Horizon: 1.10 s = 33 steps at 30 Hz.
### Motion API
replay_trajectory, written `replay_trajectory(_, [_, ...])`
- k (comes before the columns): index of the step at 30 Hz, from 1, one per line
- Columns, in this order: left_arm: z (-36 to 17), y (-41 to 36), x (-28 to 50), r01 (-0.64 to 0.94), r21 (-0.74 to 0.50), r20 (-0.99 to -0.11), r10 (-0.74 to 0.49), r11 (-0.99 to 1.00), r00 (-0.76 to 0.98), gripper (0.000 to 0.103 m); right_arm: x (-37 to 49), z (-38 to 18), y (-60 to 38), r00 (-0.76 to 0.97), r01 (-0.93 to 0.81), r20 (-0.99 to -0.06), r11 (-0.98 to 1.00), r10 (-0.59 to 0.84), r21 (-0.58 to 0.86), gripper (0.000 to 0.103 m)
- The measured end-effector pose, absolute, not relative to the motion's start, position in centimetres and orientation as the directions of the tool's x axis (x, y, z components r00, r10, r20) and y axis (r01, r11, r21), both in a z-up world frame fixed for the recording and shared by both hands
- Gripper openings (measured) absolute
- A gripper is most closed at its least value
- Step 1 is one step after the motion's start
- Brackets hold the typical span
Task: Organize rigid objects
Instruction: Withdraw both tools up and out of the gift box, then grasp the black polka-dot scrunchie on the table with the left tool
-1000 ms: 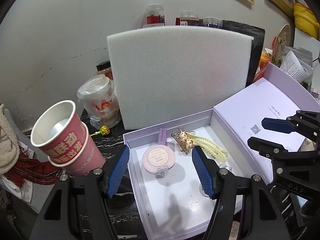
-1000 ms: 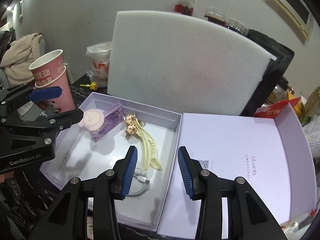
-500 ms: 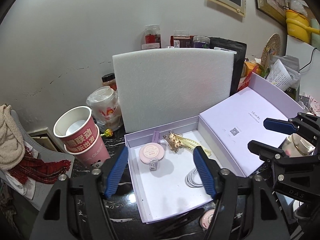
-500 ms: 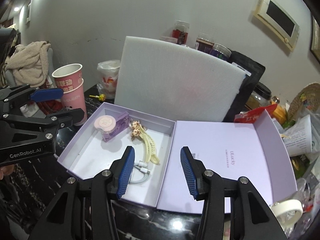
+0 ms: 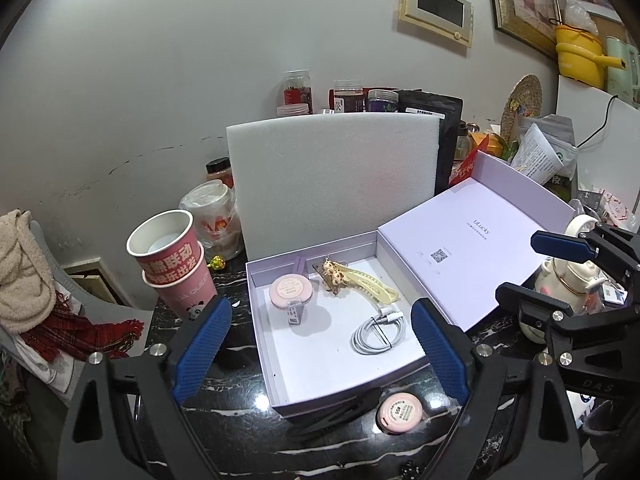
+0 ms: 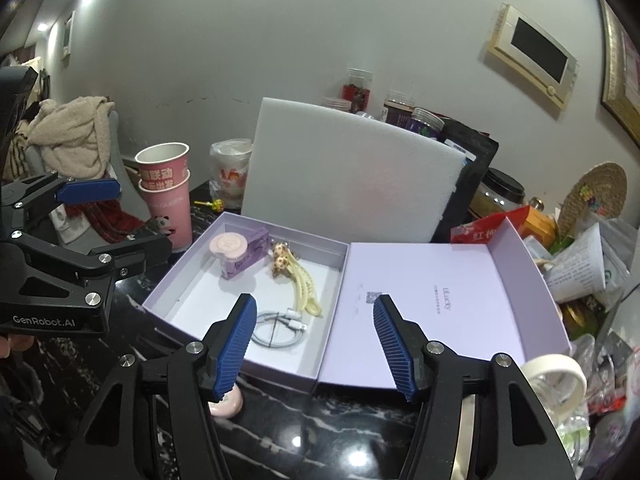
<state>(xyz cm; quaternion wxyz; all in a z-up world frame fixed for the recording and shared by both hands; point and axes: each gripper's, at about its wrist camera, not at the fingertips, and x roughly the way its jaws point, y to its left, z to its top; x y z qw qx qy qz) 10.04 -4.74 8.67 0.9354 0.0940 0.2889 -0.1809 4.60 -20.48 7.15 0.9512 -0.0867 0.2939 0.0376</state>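
Observation:
An open lavender box point(image 5: 276, 376) point(image 6: 176, 280) lies on the black marble table. It holds a round pink case point(image 5: 289, 291) point(image 6: 229, 245), a yellow hair clip point(image 5: 368, 286) point(image 6: 304, 286) and a coiled white cable point(image 5: 378, 332) point(image 6: 276, 328). Its lid point(image 5: 468, 248) point(image 6: 436, 304) lies open to the right. A second pink round case point(image 5: 400, 413) point(image 6: 228, 404) and a black hair clip point(image 5: 336, 412) lie on the table before the box. My left gripper point(image 5: 320, 356) and right gripper point(image 6: 314, 348) are both open and empty, held back above the box's near edge.
A white foam board point(image 5: 336, 184) stands behind the box. Stacked pink paper cups point(image 5: 172, 264) stand to the left. Jars, bags and papers crowd the back and right. A tape roll point(image 6: 556, 380) and a small teapot point(image 5: 568, 284) sit at the right.
Both grippers have pulled back and up from the box, so more of the table shows. The second pink case and black clip have come into view. Both grippers stay open.

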Motion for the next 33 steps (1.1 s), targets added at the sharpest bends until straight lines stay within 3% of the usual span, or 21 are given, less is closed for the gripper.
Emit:
replay_trajectory(16, [6.6, -3.7, 5.2, 0.413, 0.063, -0.601, -0.296, 0.909, 0.743, 0.092, -0.4, 5.0, -19.9, 0.817, -0.13, -0.575, 0.987, 0.051, -0.096, 0.066])
replay_trajectory(33, [1.1, -5.0, 1.6, 0.464, -0.035, -0.675, -0.363, 0.885, 0.642, 0.092, -2.8, 0.0, -21.9, 0.763, -0.08, -0.646, 0.996, 0.036, -0.04, 0.066])
